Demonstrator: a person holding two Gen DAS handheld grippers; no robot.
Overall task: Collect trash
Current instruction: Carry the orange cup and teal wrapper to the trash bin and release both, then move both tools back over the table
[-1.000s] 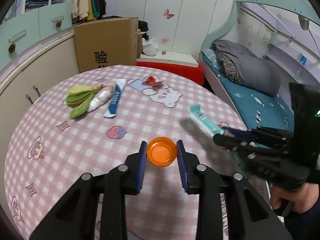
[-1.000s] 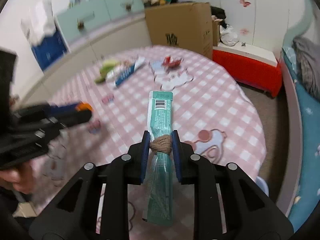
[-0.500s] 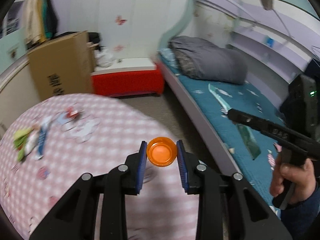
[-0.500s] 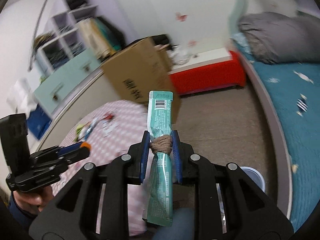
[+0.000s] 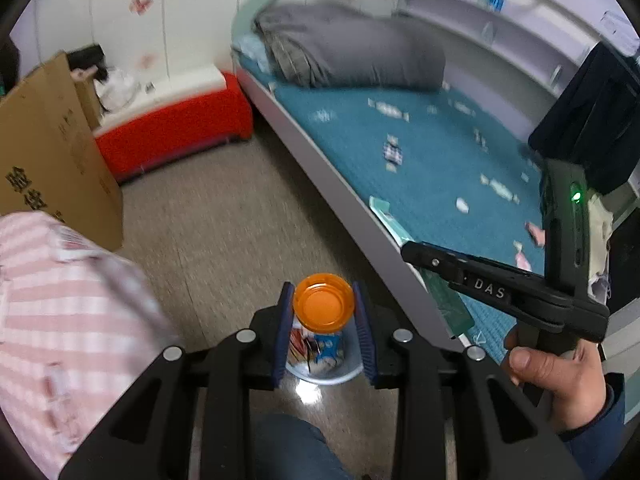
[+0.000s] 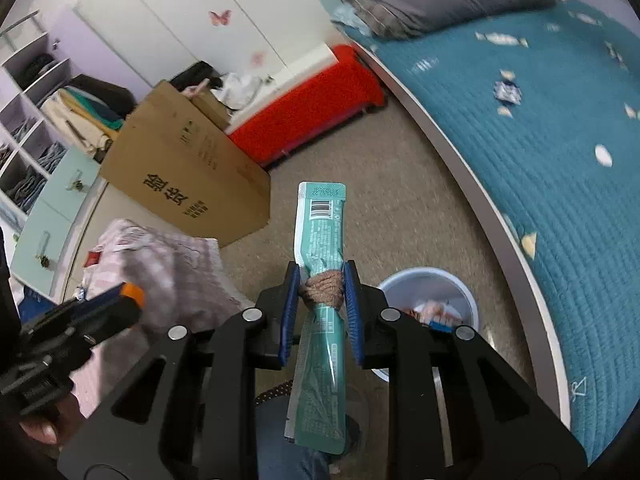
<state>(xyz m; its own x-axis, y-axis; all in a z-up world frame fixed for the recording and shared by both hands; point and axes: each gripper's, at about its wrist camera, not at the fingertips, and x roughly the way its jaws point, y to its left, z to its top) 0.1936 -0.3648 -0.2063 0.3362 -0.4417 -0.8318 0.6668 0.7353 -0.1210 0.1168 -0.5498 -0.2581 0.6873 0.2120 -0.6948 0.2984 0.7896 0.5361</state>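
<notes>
Your left gripper (image 5: 323, 330) is clamped on a small bottle with an orange cap (image 5: 323, 307), its blue pads pressing the cap from either side, and you are looking almost straight down its length. Directly beyond the bottle, on the carpeted floor (image 5: 248, 240), sits the pale blue bin (image 5: 320, 376) with wrappers inside. The pink checked table (image 5: 60, 312) shows at the left of that view, its edge near the bin. Your right gripper (image 6: 323, 300) is closed tight on a teal wrapper (image 6: 320, 224), pinching it at a brown band (image 6: 324, 290) wound round its middle; the barcode end sticks out past the fingertips and the other end hangs back toward you. In the right wrist view the bin (image 6: 404, 278) lies on the floor just right of the gripper, close beside the curved edge of the bed (image 6: 540, 160). The cardboard box (image 6: 180, 176) stands beyond the table's far edge.
</notes>
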